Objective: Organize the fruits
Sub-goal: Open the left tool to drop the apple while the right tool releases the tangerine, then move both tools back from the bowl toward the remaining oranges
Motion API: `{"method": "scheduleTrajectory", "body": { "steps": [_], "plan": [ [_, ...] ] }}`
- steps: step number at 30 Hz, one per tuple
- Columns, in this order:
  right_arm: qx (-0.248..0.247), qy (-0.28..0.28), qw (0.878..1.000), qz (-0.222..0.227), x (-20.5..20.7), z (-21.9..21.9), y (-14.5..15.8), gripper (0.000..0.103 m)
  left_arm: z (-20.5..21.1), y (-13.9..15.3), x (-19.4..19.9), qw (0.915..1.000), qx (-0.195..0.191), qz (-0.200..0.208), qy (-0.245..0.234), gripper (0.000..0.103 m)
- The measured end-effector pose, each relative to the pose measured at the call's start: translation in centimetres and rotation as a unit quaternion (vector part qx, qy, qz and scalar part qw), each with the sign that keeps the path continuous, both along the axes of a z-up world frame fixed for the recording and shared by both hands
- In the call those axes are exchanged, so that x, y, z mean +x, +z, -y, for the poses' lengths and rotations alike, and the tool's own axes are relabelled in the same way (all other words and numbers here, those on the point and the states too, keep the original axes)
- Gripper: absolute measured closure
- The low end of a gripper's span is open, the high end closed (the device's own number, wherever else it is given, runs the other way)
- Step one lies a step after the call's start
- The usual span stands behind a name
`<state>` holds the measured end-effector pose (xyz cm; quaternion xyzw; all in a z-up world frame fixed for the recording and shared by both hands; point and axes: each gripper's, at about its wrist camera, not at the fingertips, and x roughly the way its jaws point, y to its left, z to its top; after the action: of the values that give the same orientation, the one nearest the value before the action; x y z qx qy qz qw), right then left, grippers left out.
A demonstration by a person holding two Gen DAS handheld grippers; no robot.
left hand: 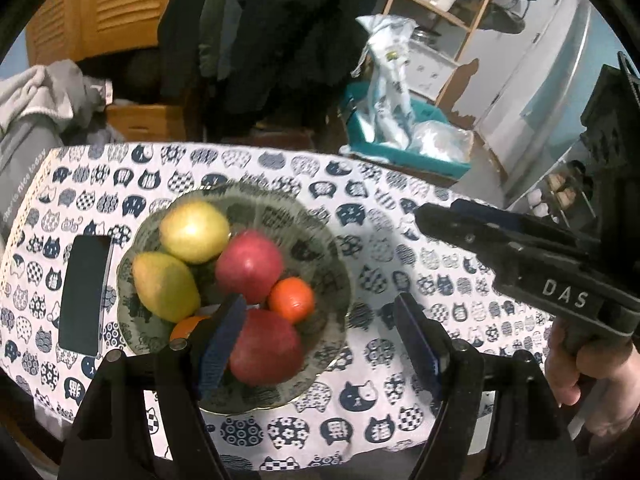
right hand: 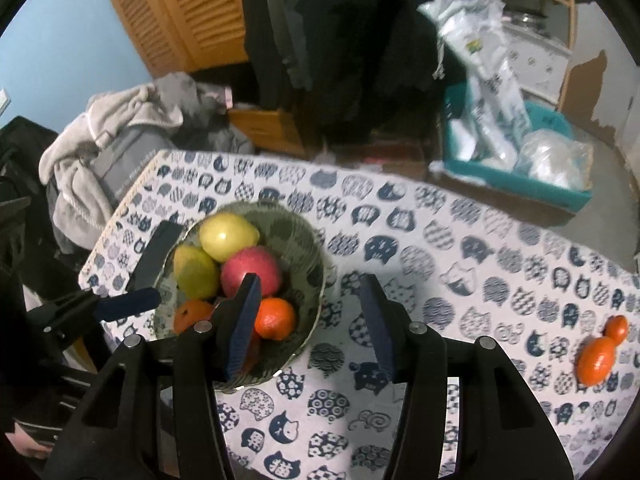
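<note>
A green patterned bowl on the cat-print tablecloth holds two yellow-green pears, two red apples and two oranges. My left gripper hovers above the bowl's near right side, open, with nothing between its blue pads. My right gripper hangs open and empty over the bowl's right rim. It also shows in the left wrist view as the right gripper, and the left gripper shows beside the bowl. Two more oranges lie loose on the cloth, far right.
A dark phone lies flat left of the bowl. Beyond the table's far edge stand a teal basket with plastic bags, a wooden box and a heap of grey clothes. A hand grips the right tool's handle.
</note>
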<state>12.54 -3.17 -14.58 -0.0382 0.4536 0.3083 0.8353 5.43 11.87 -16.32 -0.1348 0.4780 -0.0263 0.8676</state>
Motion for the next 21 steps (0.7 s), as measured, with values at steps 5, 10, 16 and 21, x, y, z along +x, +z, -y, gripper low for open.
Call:
{"method": "scheduleTrajectory", "body": {
  "steps": [5, 10, 16, 21],
  "plan": [
    [0.0, -0.019, 0.999, 0.036, -0.9, 2.0, 2.7, 0.051, 1.3, 1.8, -0.1, 0.9998, -0.006, 0.017, -0.012, 0.025],
    [0.004, -0.034, 0.997, 0.07, -2.0, 4.2, 5.3, 0.047, 3.1, 3.5, -0.3, 0.999, 0.0, 0.034, -0.027, 0.025],
    [-0.002, -0.056, 0.993, 0.107, -3.4, 6.6, 7.5, 0.039, 5.4, 5.5, -0.6, 0.9975, 0.007, 0.053, -0.046, 0.025],
    [-0.013, -0.077, 0.987, 0.137, -4.6, 8.8, 9.0, 0.032, 7.1, 6.8, -0.9, 0.9955, 0.012, 0.07, -0.063, 0.023]
  ]
}}
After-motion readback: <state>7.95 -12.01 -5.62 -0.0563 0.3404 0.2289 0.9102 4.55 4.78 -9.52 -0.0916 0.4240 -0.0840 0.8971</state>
